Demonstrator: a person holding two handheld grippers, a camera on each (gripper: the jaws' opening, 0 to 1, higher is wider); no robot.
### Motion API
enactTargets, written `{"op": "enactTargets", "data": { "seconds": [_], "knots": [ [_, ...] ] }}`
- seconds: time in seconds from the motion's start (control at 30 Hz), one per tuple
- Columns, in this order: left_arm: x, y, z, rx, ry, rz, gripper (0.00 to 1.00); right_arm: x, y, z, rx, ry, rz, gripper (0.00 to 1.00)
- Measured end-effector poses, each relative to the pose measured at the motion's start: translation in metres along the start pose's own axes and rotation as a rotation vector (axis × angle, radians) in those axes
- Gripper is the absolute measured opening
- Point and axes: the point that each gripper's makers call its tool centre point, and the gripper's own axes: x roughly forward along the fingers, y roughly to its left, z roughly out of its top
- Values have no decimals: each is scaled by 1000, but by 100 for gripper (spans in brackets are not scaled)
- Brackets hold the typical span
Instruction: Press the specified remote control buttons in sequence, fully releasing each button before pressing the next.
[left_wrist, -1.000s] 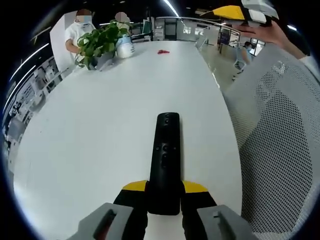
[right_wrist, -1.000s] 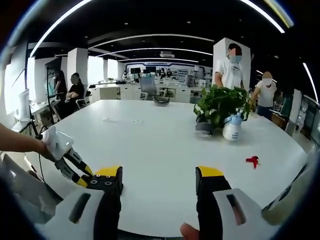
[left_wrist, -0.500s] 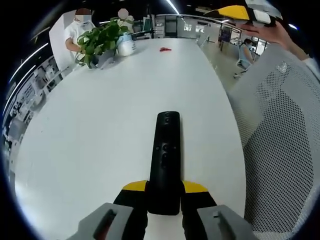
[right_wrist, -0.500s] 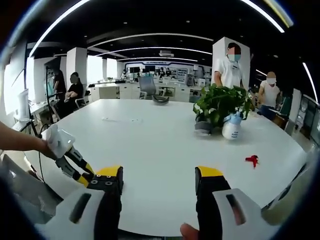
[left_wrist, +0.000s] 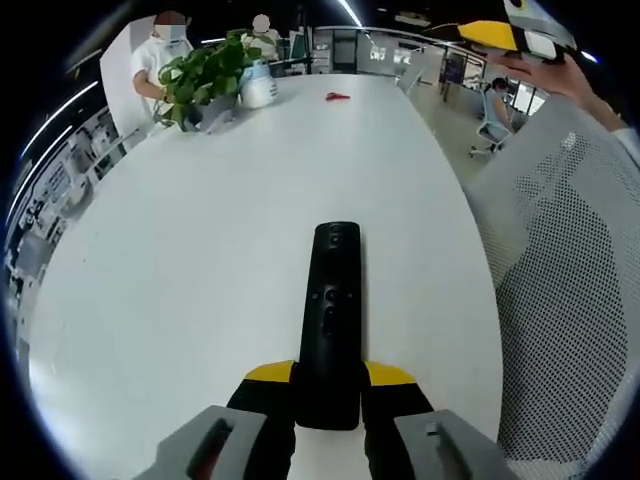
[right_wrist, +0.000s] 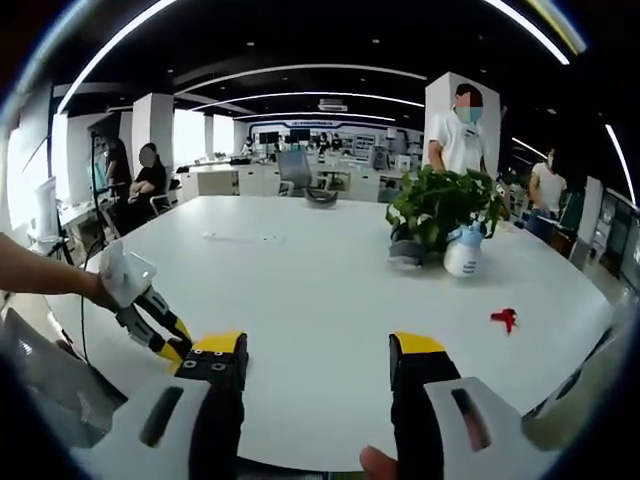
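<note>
A long black remote control (left_wrist: 329, 320) with small buttons down its face sticks out forward over the white table (left_wrist: 180, 260). My left gripper (left_wrist: 329, 385) is shut on its near end, yellow-tipped jaws on either side. In the right gripper view my right gripper (right_wrist: 318, 365) stands open above the table edge with nothing between its jaws. The left gripper (right_wrist: 145, 310) appears at the left of that view, held by a hand. The right gripper (left_wrist: 505, 30) shows at the top right of the left gripper view.
A potted green plant (right_wrist: 440, 212) and a white spray bottle (right_wrist: 464, 255) stand on the table's far side, with a small red object (right_wrist: 503, 320) nearby. A white mesh chair back (left_wrist: 565, 260) is close on the right. People stand and sit around the room.
The left camera has shifted slightly, so the plant and red object sit a little further right and higher. In the right gripper view the left gripper has risen slightly. Both grips unchanged.
</note>
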Motion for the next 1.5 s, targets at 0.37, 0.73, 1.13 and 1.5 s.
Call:
{"op": "enactTargets", "data": {
  "seconds": [0.37,0.73,1.13,1.5],
  "knots": [
    [1,14,1,-1,21,1,24,1,0,-1,-6,10,-1,59],
    [2,24,2,10,49,-12,24,0,0,-2,-3,10,-4,59],
    [3,37,4,21,58,-21,24,1,0,-3,-12,21,0,58],
    [4,47,6,42,88,-30,24,1,-1,-4,-13,25,-6,58]
  ]
}}
